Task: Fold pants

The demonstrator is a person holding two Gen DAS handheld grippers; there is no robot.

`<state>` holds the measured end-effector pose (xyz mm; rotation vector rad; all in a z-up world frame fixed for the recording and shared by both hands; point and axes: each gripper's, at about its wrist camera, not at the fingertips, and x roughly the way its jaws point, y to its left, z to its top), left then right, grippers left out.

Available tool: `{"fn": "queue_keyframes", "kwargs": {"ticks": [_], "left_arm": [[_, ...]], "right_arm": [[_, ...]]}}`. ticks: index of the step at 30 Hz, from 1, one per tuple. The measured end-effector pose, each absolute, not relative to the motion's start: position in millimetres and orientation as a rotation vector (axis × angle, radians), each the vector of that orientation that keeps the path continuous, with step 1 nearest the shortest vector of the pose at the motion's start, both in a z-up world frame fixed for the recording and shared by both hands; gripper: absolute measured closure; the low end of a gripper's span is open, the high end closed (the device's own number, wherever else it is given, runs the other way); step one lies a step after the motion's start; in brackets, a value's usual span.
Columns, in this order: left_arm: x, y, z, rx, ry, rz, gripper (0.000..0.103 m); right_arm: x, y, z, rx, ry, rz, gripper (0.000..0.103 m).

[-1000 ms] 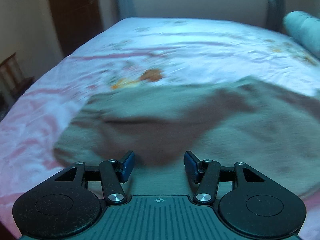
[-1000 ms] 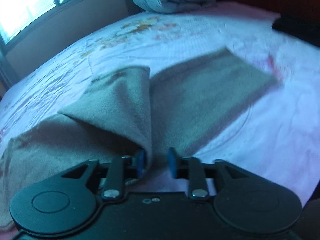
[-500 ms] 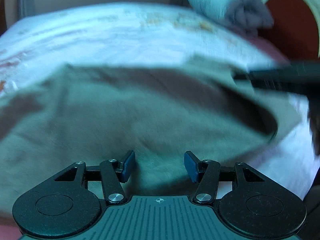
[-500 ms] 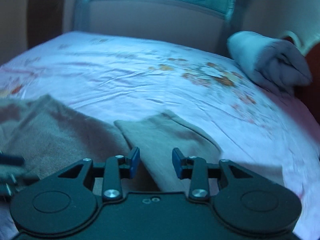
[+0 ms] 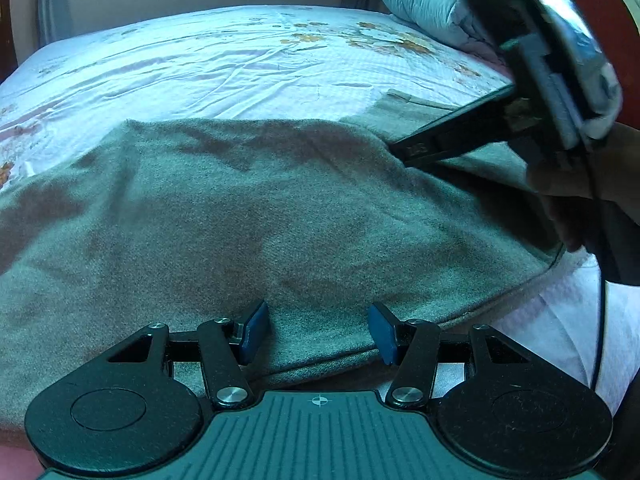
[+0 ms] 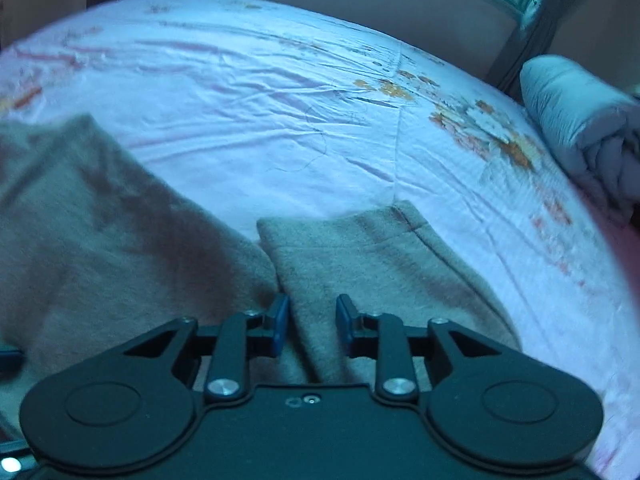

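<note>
Grey-brown fleece pants (image 5: 280, 208) lie spread over the bed, and their doubled near edge runs just in front of my left gripper (image 5: 318, 332). That gripper is open, with the cloth lying flat under its gap. At the upper right of the left wrist view, a hand (image 5: 580, 168) holds my right gripper (image 5: 404, 152), whose tips pinch a raised peak of the top layer. In the right wrist view the right gripper (image 6: 312, 318) has its jaws closing on a fold of the pants (image 6: 360, 264) that fills the gap. A hemmed end lies ahead of it.
The pants rest on a white floral bed sheet (image 5: 220, 60) that stretches away behind them. A rolled pale duvet (image 5: 424, 4) sits at the far right by a red headboard (image 5: 608, 12). A wall and window frame stand beyond the bed. A black cable (image 5: 600, 280) hangs from the right gripper.
The left view swung right across the pants, then held still, and the right gripper came into view. The right gripper rolled and travelled sideways with the cloth in it.
</note>
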<state>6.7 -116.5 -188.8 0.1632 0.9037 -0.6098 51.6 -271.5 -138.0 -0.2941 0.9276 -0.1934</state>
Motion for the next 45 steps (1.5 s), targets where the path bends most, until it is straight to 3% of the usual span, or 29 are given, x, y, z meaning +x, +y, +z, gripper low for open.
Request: {"fn": "queue_keyframes", "kwargs": {"ticks": [8, 15, 18, 20, 22, 35, 45], "left_arm": [[6, -116, -189, 0.151, 0.902, -0.609, 0.048], [9, -114, -190, 0.137, 0.903, -0.618, 0.048], [9, -113, -190, 0.139, 0.903, -0.621, 0.048], [9, -113, -190, 0.14, 0.904, -0.621, 0.048], [9, -113, -190, 0.139, 0.904, -0.62, 0.048], [8, -115, -190, 0.161, 0.899, -0.614, 0.048], [6, -120, -189, 0.194, 0.895, -0.598, 0.048]], "right_arm": [[71, -271, -126, -0.222, 0.867, -0.151, 0.08], [96, -270, -144, -0.219, 0.934, -0.171, 0.081], [97, -276, -149, -0.168, 0.945, -0.19, 0.088], [93, -276, -145, -0.146, 0.922, -0.18, 0.102], [85, -284, -137, -0.089, 0.881, -0.187, 0.103], [-45, -393, -44, 0.161, 0.559, -0.442, 0.103], [-161, -463, -72, 0.254, 0.466, -0.754, 0.103]]}}
